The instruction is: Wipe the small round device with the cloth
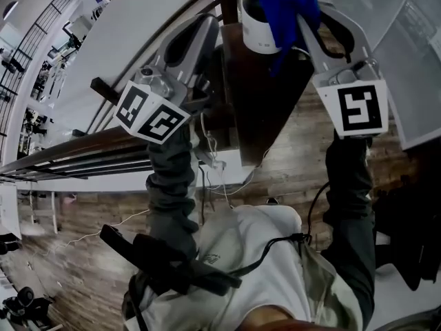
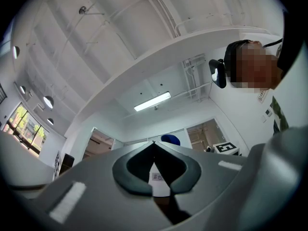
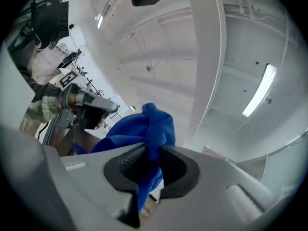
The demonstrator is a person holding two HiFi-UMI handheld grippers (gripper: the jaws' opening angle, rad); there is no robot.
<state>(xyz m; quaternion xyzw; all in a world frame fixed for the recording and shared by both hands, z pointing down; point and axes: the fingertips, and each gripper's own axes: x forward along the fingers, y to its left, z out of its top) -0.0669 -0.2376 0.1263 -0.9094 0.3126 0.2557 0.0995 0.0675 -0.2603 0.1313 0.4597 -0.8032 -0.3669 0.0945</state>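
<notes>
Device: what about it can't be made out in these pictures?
- Device top: head view, covered by the cloth and cut off by the top edge.
- Cloth-to-device contact: head view, hidden under the folds.
- Label print: left gripper view, too small, framed by the shut left claw.
- Device in right gripper view: largely hidden behind cloth and right claw.

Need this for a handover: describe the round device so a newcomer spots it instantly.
Find the dark wooden stand at the head view's top. On it sits the device, a short white cylinder with a dark top. It alone is draped by the blue cloth clamped in the right gripper.
</notes>
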